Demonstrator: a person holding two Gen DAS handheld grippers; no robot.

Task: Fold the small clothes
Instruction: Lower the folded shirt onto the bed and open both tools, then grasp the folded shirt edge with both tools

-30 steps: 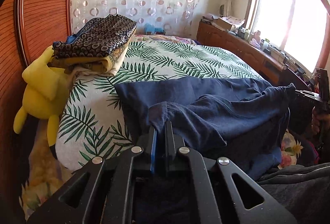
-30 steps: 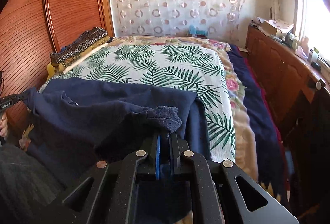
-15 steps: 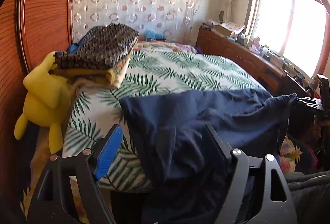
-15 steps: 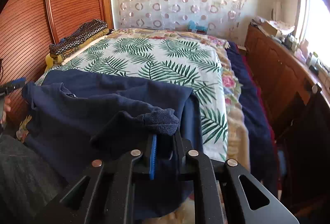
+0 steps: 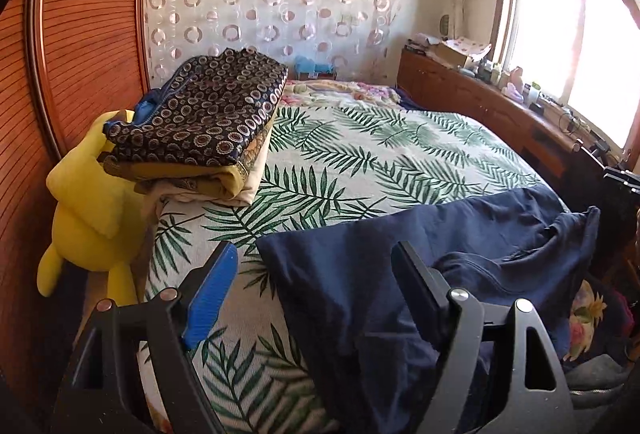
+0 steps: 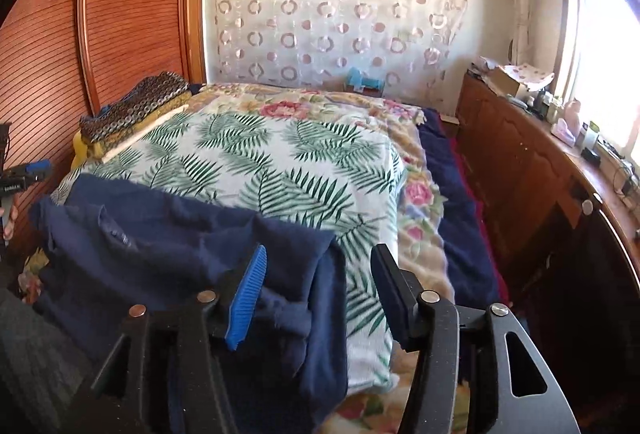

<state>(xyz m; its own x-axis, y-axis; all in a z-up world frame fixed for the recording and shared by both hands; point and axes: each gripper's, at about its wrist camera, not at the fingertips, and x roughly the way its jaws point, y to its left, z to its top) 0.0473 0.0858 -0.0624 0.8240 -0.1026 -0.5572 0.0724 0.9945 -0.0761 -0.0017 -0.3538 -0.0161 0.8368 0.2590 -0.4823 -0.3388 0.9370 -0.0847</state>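
A navy blue garment [image 5: 400,274] lies rumpled across the near end of the bed and hangs over its front edge; it also shows in the right wrist view [image 6: 168,254]. My left gripper [image 5: 316,266] is open and empty above the garment's left edge. My right gripper [image 6: 320,266] is open and empty above the garment's right corner. The left gripper's blue pad [image 6: 34,167] shows at the far left of the right wrist view.
The bed has a palm-leaf sheet [image 5: 380,162]. A stack of folded clothes [image 5: 200,130] sits at its left edge beside a yellow plush toy [image 5: 88,210]. A wooden wardrobe [image 5: 68,54] stands left, and a cluttered wooden cabinet [image 6: 532,162] runs along the right under the window.
Both grippers held the navy garment a second ago. The left opened first, then the right, and the garment dropped onto the bed's near end. Both grippers drew back slightly.
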